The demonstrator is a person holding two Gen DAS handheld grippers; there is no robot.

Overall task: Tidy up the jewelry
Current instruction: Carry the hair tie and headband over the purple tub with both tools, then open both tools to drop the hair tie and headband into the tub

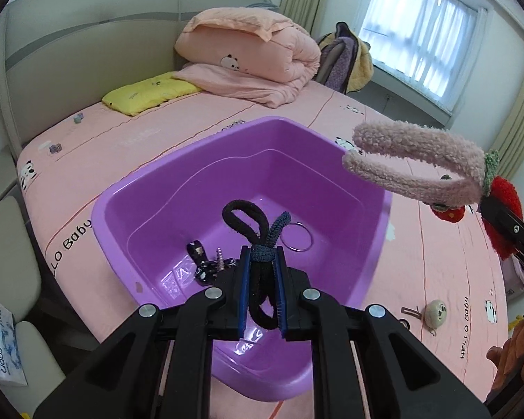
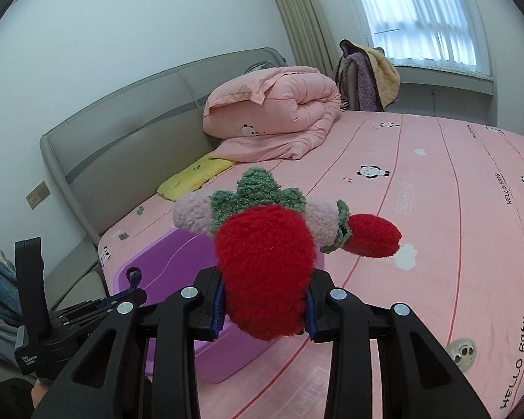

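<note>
Over a pink panda-print bed (image 1: 199, 132), two hand-held grippers carried hair accessories toward a purple plastic tub (image 1: 122, 202) that served as the collecting bin for the tidy-up. The left hand-held gripper (image 1: 262, 296) was pressed nearly together on a bundle of hair ties (image 1: 258, 230), one black and one dark blue-grey, their loops sticking up past the blue pads and hanging directly above the tub's open mouth, apparently so that a release would drop them inside. The right hand-held gripper (image 2: 263, 309) pinched the large red plush strawberry (image 2: 262, 272) of a fuzzy pink headband (image 1: 412, 164), its jaws held partway apart by the thick trim; gripping that bulky end left the band's two arms jutting free in the air, to the right of the tub and over the bedsheet rather than above the basin. Already lying on the tub's floor were a thin metal ring (image 1: 298, 237) and a dark patterned piece (image 1: 202, 265), possibly a bow or clip, though the near rim and the gripper hid part of it. Outside the tub, a small round cream-coloured piece with a face (image 1: 435, 310) rested on the sheet near the bed's front edge, with a small flat clip (image 1: 410, 311) just beside it, both seemingly not yet gathered. A folded pink quilt (image 1: 248, 52) and a yellow pillow (image 1: 146, 94) sat well apart at the headboard.
</note>
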